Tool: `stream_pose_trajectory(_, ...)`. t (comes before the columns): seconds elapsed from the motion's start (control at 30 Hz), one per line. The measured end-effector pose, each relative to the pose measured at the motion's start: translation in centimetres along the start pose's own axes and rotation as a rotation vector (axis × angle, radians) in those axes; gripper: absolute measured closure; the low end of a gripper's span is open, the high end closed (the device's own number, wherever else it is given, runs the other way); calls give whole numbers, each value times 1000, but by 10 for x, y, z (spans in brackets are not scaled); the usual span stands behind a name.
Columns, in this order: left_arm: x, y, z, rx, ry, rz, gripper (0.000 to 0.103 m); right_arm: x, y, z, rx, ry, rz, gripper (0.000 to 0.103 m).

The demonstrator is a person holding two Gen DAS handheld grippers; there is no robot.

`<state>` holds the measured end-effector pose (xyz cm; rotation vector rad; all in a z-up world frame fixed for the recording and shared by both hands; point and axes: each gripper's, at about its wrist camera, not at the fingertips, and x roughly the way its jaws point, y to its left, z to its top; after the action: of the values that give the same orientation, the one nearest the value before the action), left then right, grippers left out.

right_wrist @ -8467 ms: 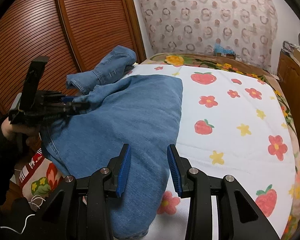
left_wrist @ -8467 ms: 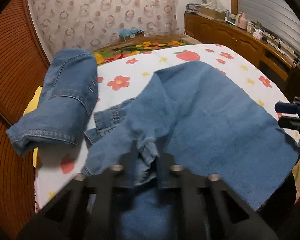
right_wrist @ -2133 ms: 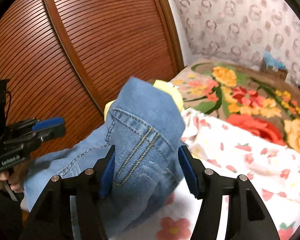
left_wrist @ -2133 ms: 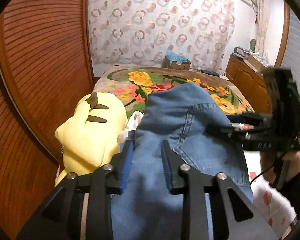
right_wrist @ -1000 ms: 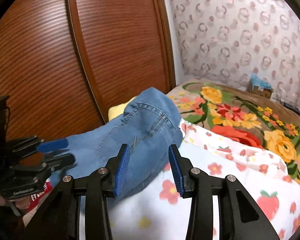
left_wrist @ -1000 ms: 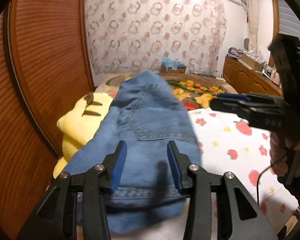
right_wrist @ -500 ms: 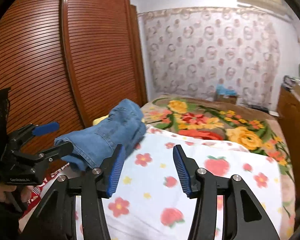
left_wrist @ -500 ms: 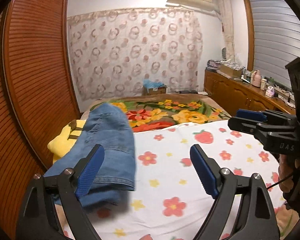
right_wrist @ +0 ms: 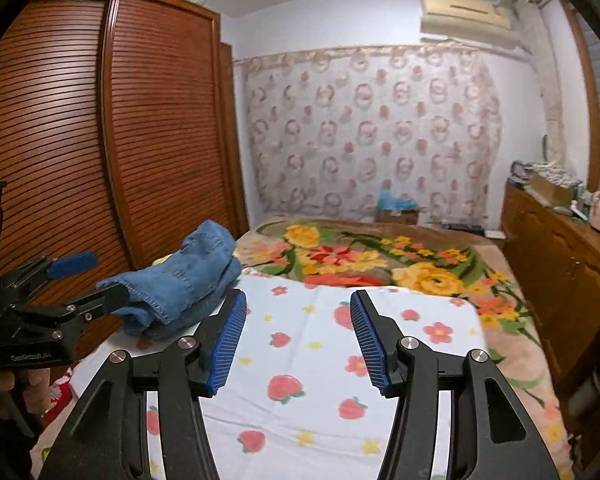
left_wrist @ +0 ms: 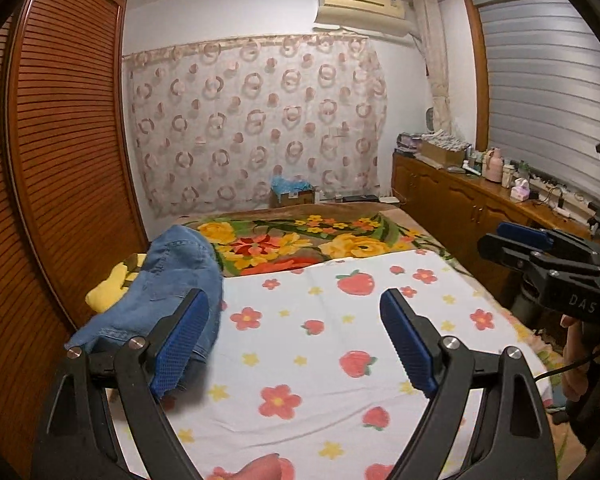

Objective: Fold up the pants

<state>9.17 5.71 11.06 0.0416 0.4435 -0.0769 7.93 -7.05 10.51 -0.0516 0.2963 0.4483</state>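
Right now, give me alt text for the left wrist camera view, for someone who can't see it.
Open left gripper hangs above a strawberry-and-flower bedsheet, holding nothing. Folded jeans lie at the bed's left edge by a yellow plush toy and a slatted wooden wardrobe. The right gripper shows at the right edge.

Left tool [left_wrist: 296,336] spread wide, empty, right tool [right_wrist: 298,340] parted, empty, both held level

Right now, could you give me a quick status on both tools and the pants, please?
Left tool open, empty. Right tool open, empty. Folded jeans lie piled at the bed's left edge, partly over a yellow plush. Nothing between tools and jeans.
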Motion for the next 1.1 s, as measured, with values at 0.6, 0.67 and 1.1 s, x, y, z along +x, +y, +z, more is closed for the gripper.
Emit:
stream_pose_trajectory(0.6, -32, -19, -14, -33, -23, 36, 15, -38, 45, -17, 38, -23, -122, 47)
stream_pose_trajectory(0.67, -33, -20, -16, -29, -23, 41, 15, -38, 42, -18, 42, -23, -121, 47)
stream_pose_trajectory(1.1, -34, -23, -23, -30, -14, 32, 15, -38, 41, -14, 41, -26, -140, 47)
